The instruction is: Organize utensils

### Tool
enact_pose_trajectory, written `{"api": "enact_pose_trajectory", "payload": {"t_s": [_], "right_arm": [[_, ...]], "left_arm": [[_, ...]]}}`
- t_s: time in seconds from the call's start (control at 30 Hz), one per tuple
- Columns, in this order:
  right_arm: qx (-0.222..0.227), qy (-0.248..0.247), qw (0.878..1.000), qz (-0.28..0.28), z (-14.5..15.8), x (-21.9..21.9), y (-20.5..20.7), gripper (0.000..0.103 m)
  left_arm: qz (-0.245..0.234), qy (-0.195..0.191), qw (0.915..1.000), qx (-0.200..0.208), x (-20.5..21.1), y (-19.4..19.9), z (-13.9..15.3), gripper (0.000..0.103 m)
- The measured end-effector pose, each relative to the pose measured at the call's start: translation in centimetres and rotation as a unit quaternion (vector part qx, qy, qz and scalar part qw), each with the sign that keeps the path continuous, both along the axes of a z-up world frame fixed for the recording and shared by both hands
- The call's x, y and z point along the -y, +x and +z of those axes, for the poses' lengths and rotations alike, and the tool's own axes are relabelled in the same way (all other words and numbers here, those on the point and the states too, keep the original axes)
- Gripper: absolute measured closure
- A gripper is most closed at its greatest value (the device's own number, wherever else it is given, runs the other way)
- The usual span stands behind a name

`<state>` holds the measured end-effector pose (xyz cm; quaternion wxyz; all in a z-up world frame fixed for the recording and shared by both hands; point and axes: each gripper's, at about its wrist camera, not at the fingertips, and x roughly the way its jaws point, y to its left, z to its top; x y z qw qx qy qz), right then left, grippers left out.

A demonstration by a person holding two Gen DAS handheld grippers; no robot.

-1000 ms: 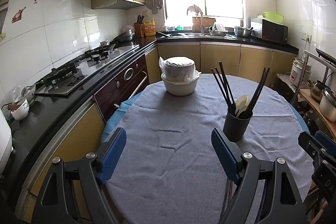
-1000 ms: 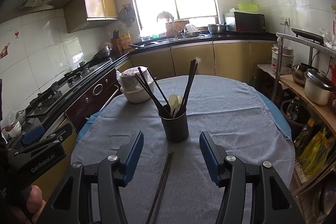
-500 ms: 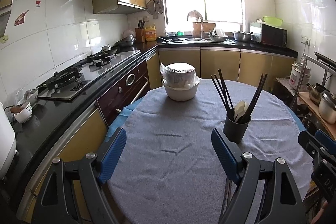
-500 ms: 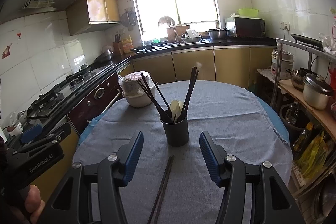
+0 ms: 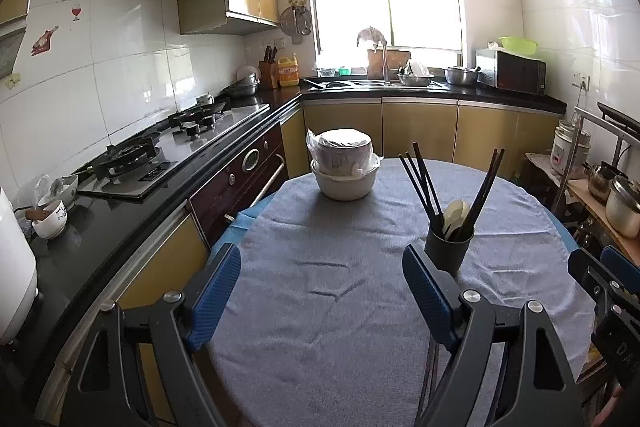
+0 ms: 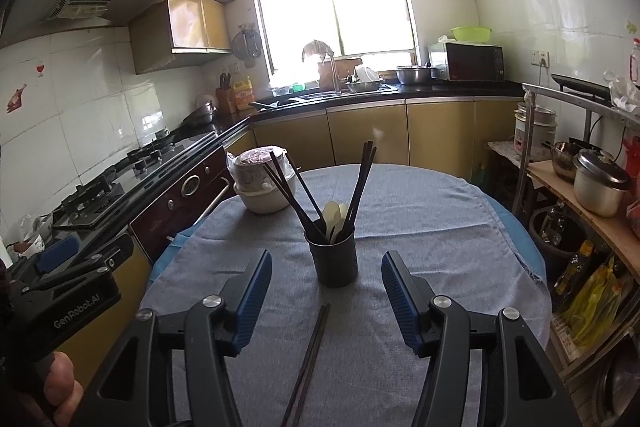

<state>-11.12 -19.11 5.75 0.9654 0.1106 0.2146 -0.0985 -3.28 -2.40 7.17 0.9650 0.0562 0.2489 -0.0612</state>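
A dark utensil cup (image 6: pixel 336 259) stands on the grey tablecloth, holding several dark chopsticks and white spoons (image 6: pixel 335 217). It also shows in the left wrist view (image 5: pixel 449 250). A pair of dark chopsticks (image 6: pixel 310 351) lies flat on the cloth in front of the cup, between my right gripper's fingers. My right gripper (image 6: pixel 326 297) is open and empty, just short of the cup. My left gripper (image 5: pixel 322 297) is open and empty over bare cloth, left of the cup.
A white covered bowl stack (image 5: pixel 344 167) sits at the table's far side. The round table (image 5: pixel 360 307) has a stove counter (image 5: pixel 132 163) close on its left and a shelf with pots (image 6: pixel 600 183) on its right.
Both grippers have pulled back and up slightly, so the cup and bowl look a little farther away. Both stay open.
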Motion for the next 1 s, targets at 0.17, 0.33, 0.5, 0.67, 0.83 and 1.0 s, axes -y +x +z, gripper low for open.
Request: {"api": "enact_pose_trajectory", "payload": {"t_s": [0.17, 0.33, 0.5, 0.67, 0.83, 1.0], "right_arm": [[0.006, -0.002, 1.0, -0.002, 0.3, 0.0, -0.6, 0.042], [0.011, -0.002, 1.0, -0.003, 0.6, 0.1, -1.1, 0.042], [0.018, -0.004, 1.0, -0.002, 1.0, -0.1, -1.9, 0.042], [0.026, -0.008, 1.0, -0.003, 1.5, -0.2, -2.8, 0.04], [0.019, -0.013, 1.0, -0.005, 1.5, -0.5, -2.9, 0.04], [0.007, -0.014, 1.0, -0.007, 1.2, -0.6, -2.2, 0.04]], "left_arm": [[0.001, 0.001, 1.0, 0.003, 0.0, -0.4, 0.3, 0.019], [0.003, 0.002, 1.0, 0.005, 0.0, -0.8, 0.5, 0.019], [0.003, 0.0, 0.9999, 0.012, -0.2, -1.8, 0.9, 0.019], [0.001, 0.0, 0.9998, 0.019, -0.3, -2.7, 1.2, 0.019], [0.001, -0.003, 0.9998, 0.021, -0.5, -2.9, 1.4, 0.019], [0.003, -0.005, 0.9998, 0.016, -0.7, -2.5, 1.2, 0.019]]}}
